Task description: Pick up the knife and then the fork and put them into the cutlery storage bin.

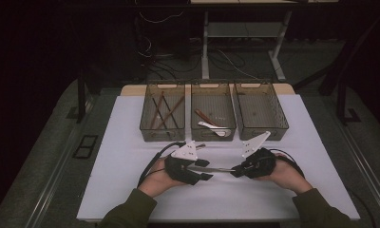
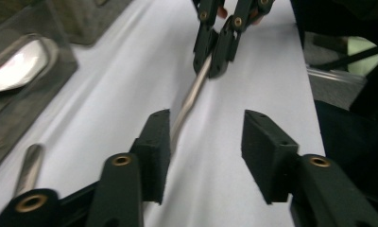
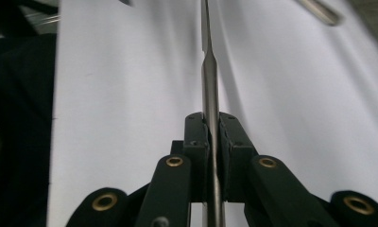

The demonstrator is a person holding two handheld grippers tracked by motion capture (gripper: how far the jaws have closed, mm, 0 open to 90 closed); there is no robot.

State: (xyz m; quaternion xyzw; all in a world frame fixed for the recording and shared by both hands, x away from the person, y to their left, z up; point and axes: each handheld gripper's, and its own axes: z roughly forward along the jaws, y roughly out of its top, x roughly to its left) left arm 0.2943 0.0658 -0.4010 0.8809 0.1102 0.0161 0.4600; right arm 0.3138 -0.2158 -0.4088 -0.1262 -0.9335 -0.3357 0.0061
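A white table [image 1: 131,190] carries three clear bins in a row along its far edge. The left bin [image 1: 162,110] holds several thin brown sticks [image 1: 165,113] that lie crossed over one another. The middle bin [image 1: 213,109] holds a brown-handled piece [image 1: 202,116] and, just beside it, a pale spoon [image 1: 212,127]; in the left gripper view that spoon's bowl [image 2: 17,66] shows through the bin wall. Of the right bin [image 1: 260,109] the high view shows only its ribbed floor. Nearer the person, both hands come in from the bottom of the high view in dark green sleeves, each with a gripper, and the two grippers face each other across a short gap. A metal knife [image 1: 212,168] spans that gap, roughly level and just above the table. The right gripper [image 1: 236,171] has its jaws closed tight on the knife's handle, and in the right gripper view the handle [image 3: 210,99] runs straight out from between the pads to the narrower blade beyond. The left gripper [image 1: 204,170] has its jaws standing about half open, astride the knife's other end: in the left gripper view the knife [image 2: 189,97] passes close by one pad, but whether it touches that pad cannot be told, and the other pad stands well clear of it. A second metal utensil [image 2: 29,165] lies on the table beside the left gripper, close to the bins.
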